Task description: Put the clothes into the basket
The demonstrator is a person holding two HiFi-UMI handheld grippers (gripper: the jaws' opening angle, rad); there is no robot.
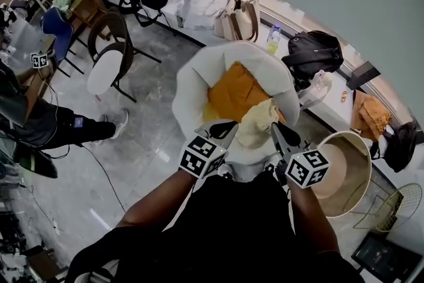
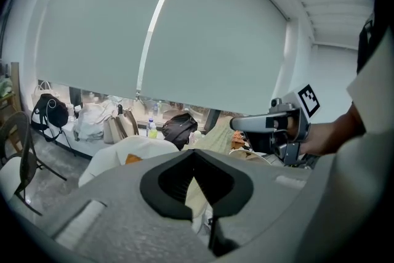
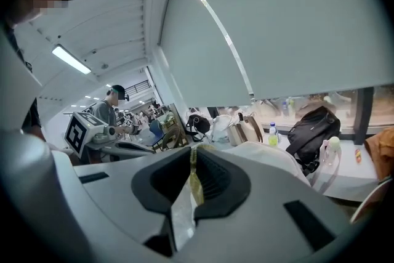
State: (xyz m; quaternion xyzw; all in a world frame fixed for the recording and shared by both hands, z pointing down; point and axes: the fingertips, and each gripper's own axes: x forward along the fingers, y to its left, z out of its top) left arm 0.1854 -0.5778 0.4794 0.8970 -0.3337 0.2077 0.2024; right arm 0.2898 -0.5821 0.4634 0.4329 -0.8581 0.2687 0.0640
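A tall white basket (image 1: 189,86) stands in front of me with an orange garment (image 1: 235,93) lying inside it. A cream garment (image 1: 260,121) hangs over the basket's near rim, stretched between my two grippers. My left gripper (image 1: 227,125) is shut on the garment's left side; in the left gripper view the cream cloth (image 2: 196,189) shows between the closed jaws of the left gripper (image 2: 194,154). My right gripper (image 1: 275,127) is shut on the right side. In the right gripper view a strip of the cream cloth (image 3: 194,180) runs between the jaws of that gripper (image 3: 192,151).
A round tan basket (image 1: 358,156) sits on the floor to the right, with a wire basket (image 1: 399,204) beyond it. Handbags (image 1: 237,18), a bottle (image 1: 273,38) and a black backpack (image 1: 311,51) line the window ledge. At left are a chair (image 1: 109,59) and a person (image 1: 46,124).
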